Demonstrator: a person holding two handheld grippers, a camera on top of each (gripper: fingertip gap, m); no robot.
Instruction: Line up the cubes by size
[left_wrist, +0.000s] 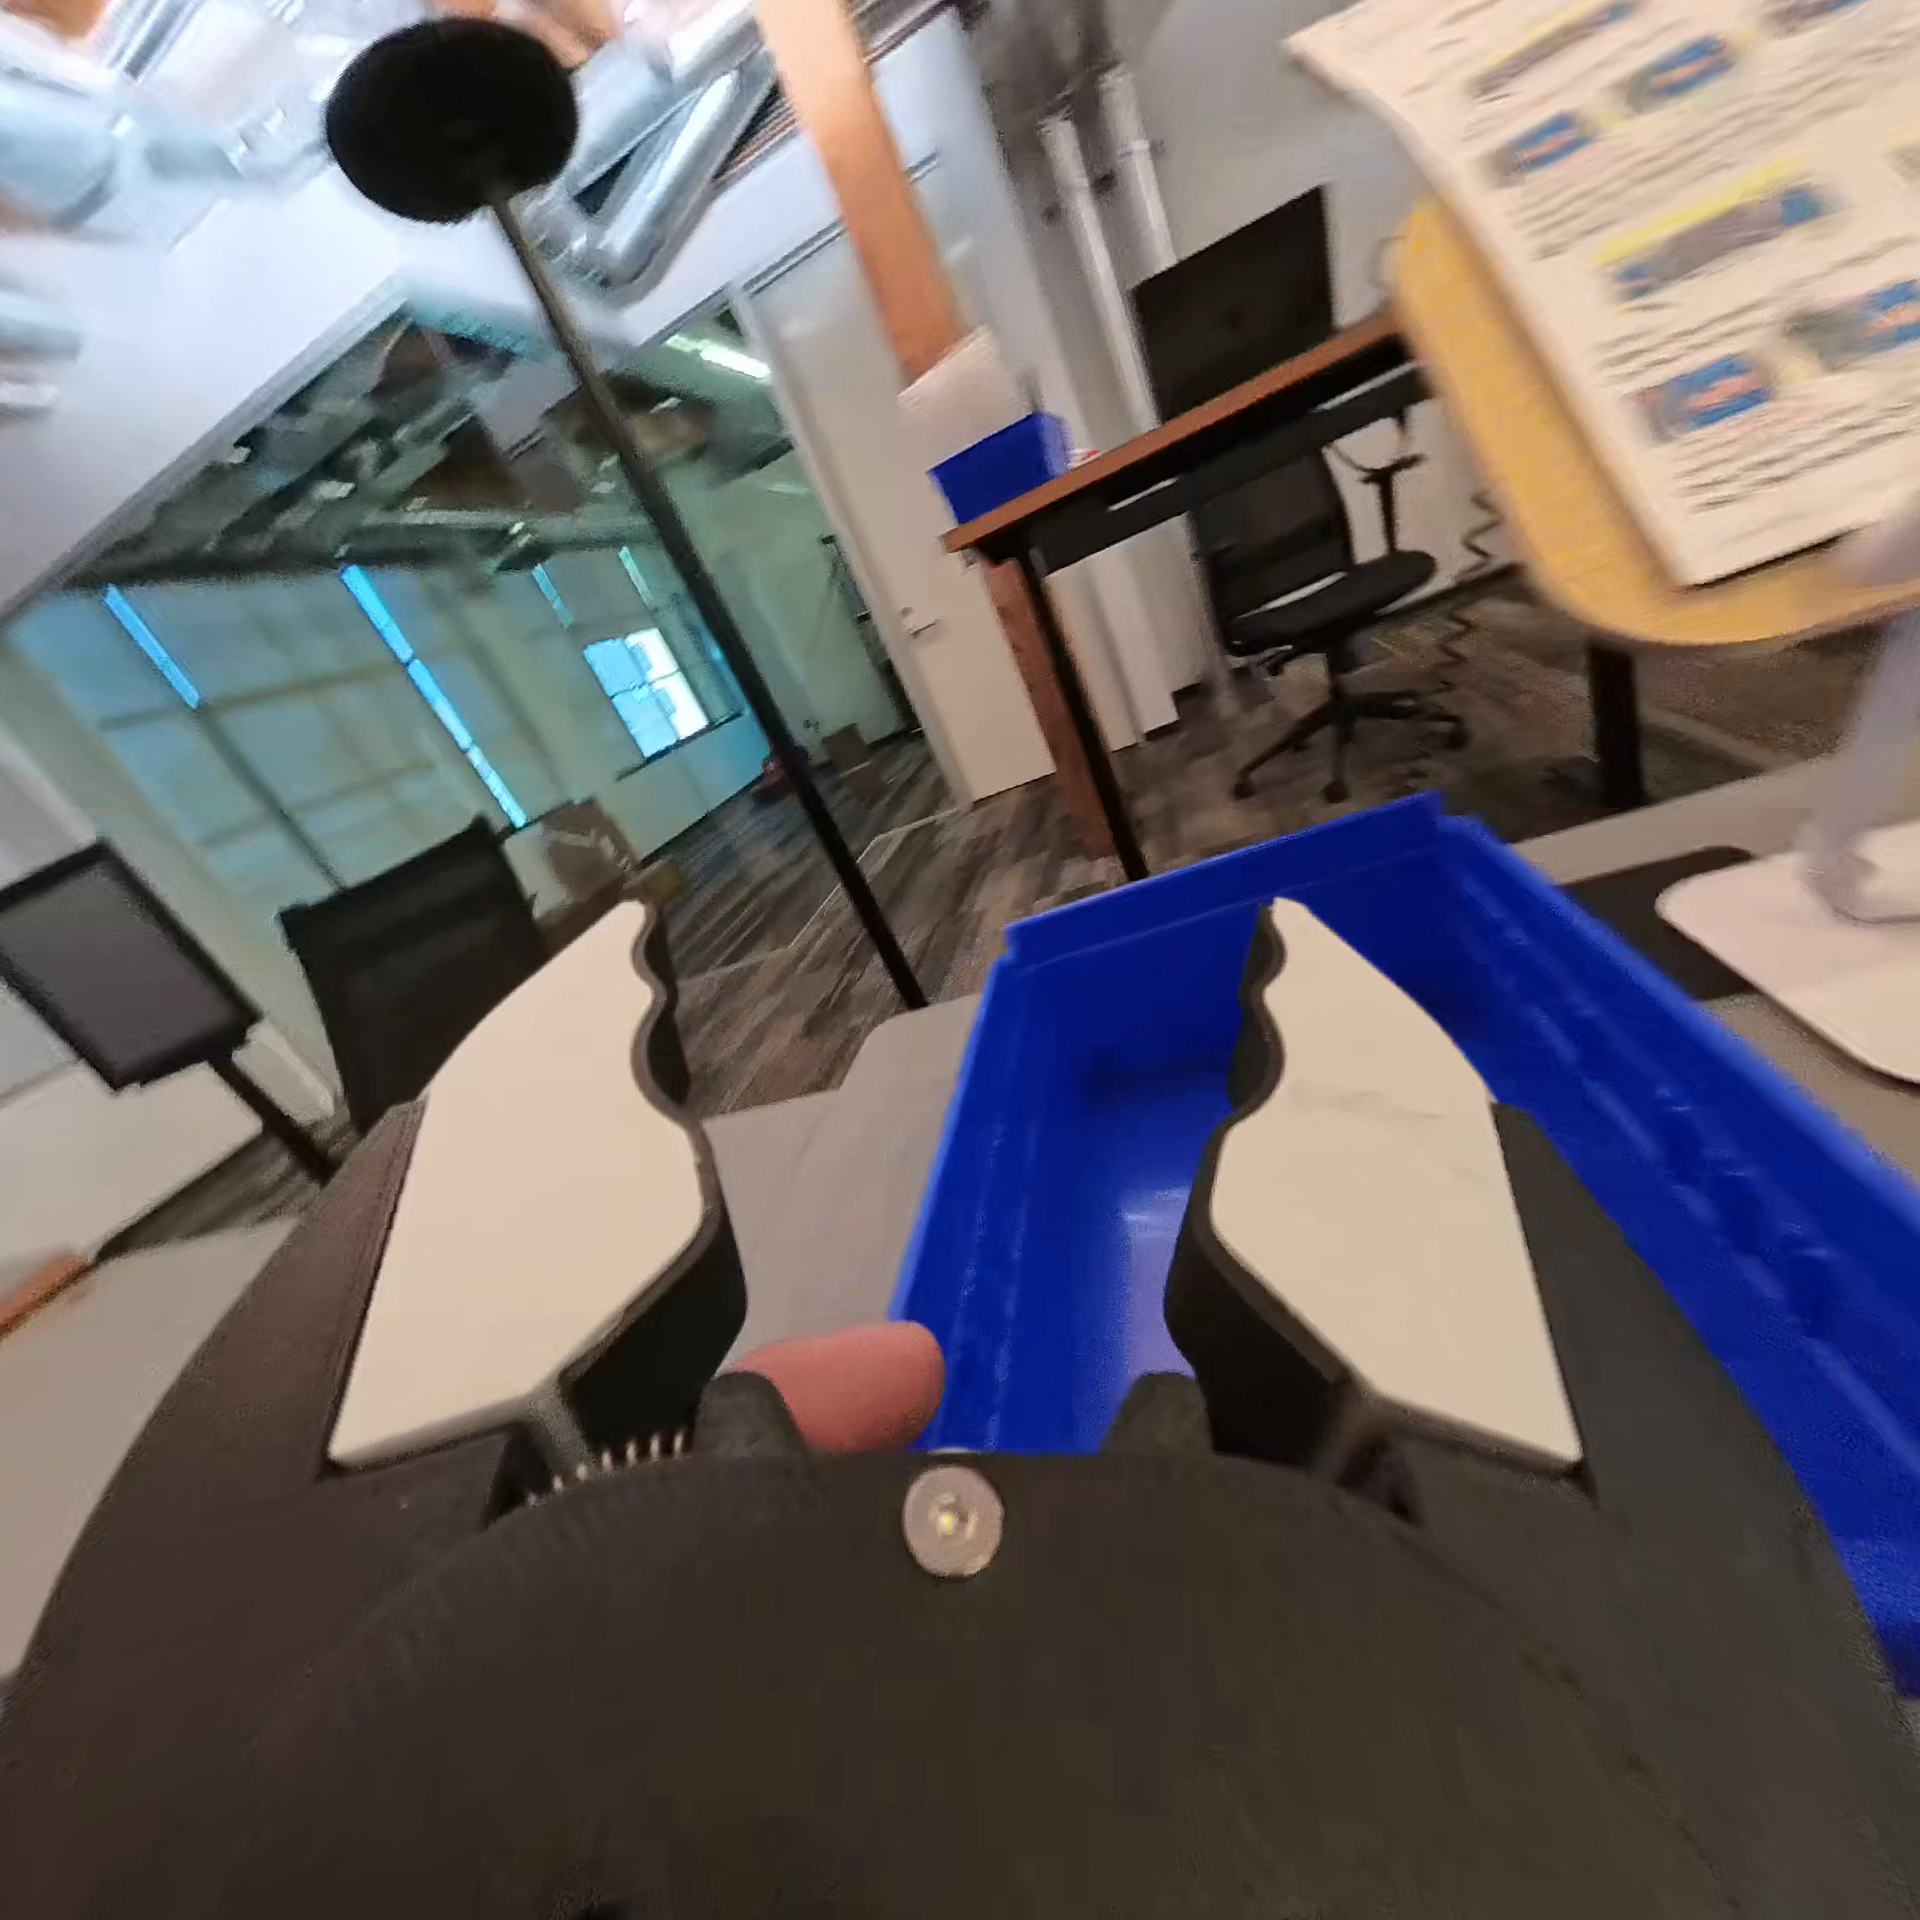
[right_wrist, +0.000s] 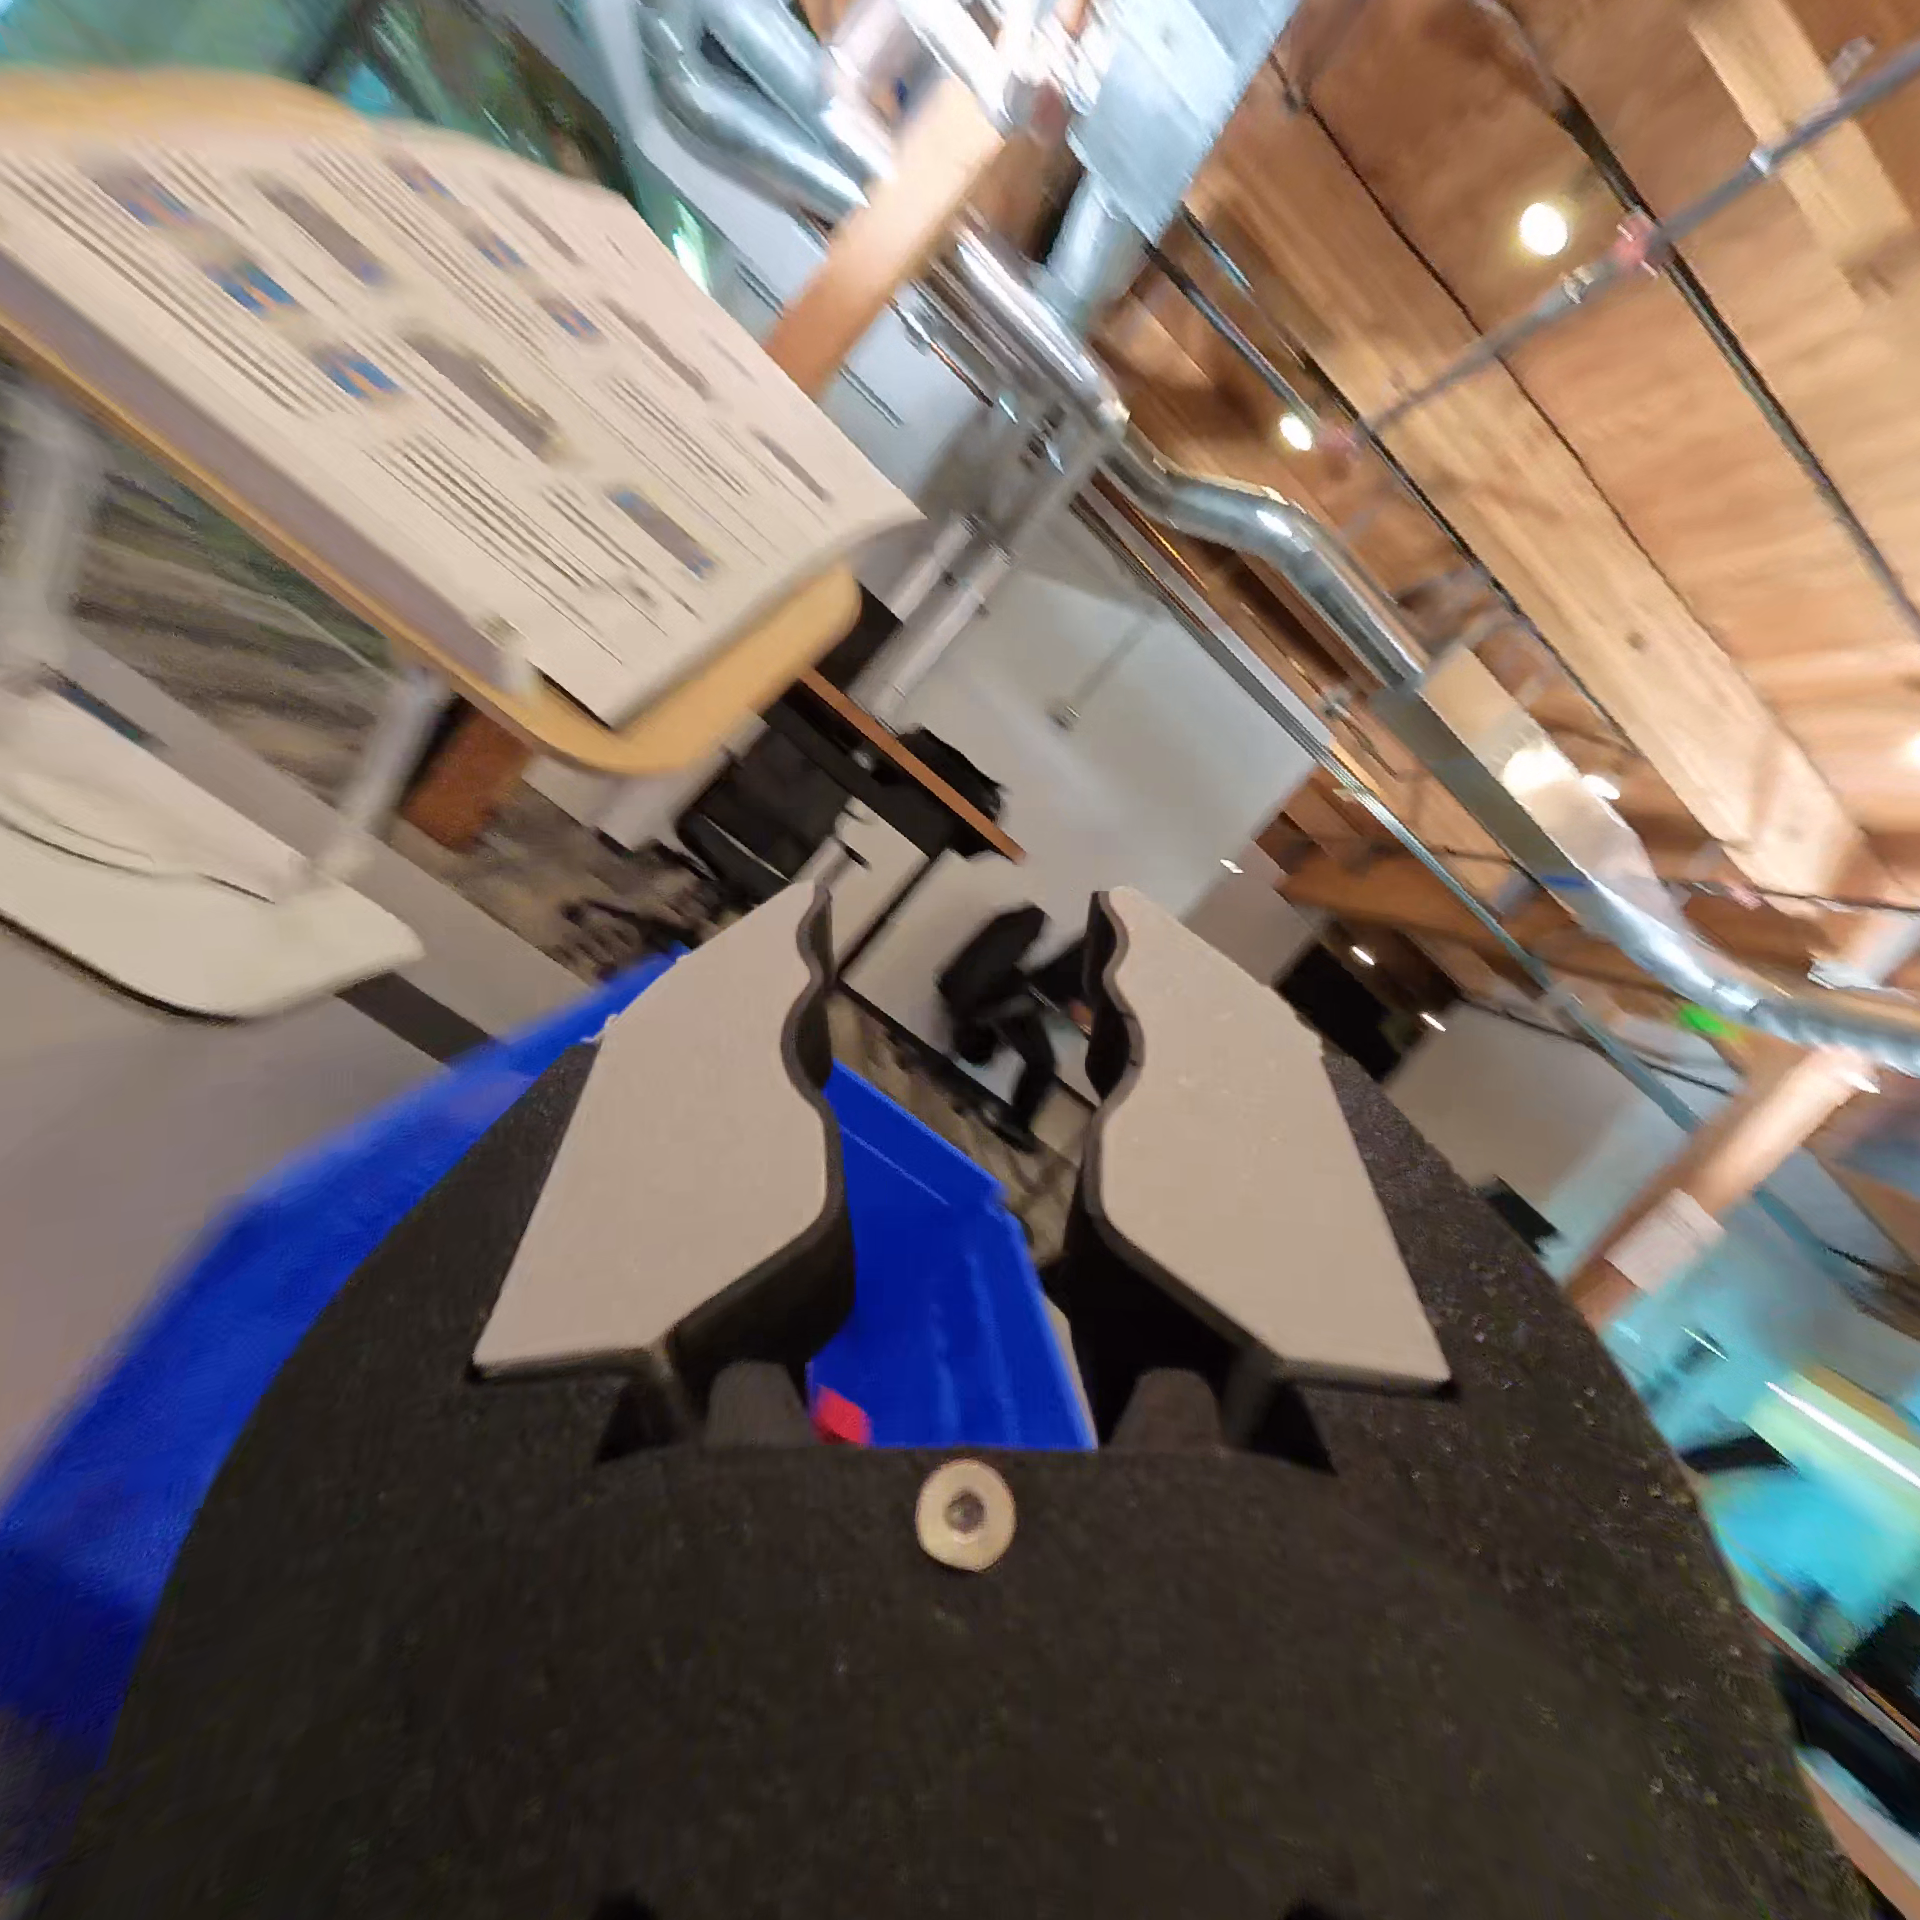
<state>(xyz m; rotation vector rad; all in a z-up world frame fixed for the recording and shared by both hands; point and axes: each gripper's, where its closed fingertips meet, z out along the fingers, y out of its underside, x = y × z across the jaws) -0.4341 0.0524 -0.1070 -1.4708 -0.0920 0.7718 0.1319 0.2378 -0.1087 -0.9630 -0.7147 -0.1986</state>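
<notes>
Blue bin (left_wrist: 1558, 1039) lies under both spread, bare tongs (left_wrist: 956, 914).

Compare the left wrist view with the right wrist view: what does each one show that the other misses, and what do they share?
Only the left wrist view shows the black pole with a round black top, the dark screen on a stand, a fingertip at the claw base, and the left claw, wide open with nothing in it.

Only the right wrist view shows the wooden ceiling with metal ducts, a small red thing inside the bin, and the right claw, partly open, holding nothing.

Both show the blue bin, the printed board and an office chair.
</notes>
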